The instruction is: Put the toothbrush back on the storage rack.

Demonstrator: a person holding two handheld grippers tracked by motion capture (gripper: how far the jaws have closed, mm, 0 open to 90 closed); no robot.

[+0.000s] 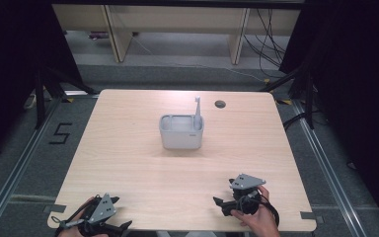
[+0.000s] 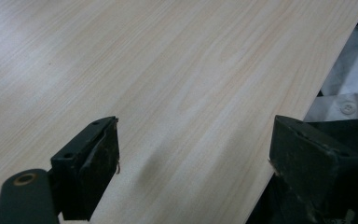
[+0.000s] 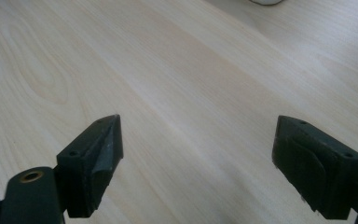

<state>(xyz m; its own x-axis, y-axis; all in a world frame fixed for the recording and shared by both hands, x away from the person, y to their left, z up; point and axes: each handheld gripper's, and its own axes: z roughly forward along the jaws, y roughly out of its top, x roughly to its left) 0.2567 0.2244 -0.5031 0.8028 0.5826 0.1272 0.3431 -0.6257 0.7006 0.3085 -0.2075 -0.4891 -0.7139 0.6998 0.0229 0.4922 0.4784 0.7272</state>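
Grippers are resting at the near edge of the pale wooden worktop (image 1: 128,163), one at each corner, each held in a hand. The left gripper (image 1: 121,228) is sitting at the near left corner with its fingers (image 2: 91,163) spread wide, nothing between them but bare wood grain, as the left gripper view is showing; the worktop's edge is running just past its far finger. The right gripper (image 1: 220,203) is lying at the near right, pointing toward the left, its fingers (image 3: 95,158) likewise spread wide over bare wood. A grey rectangular container (image 1: 181,131) is standing upright near the middle of the worktop, well apart from both grippers. A slim grey stick (image 1: 197,109) is standing in its right rear corner, rising above the rim. A small round hole (image 1: 220,104) is showing in the worktop behind the container, to its right.
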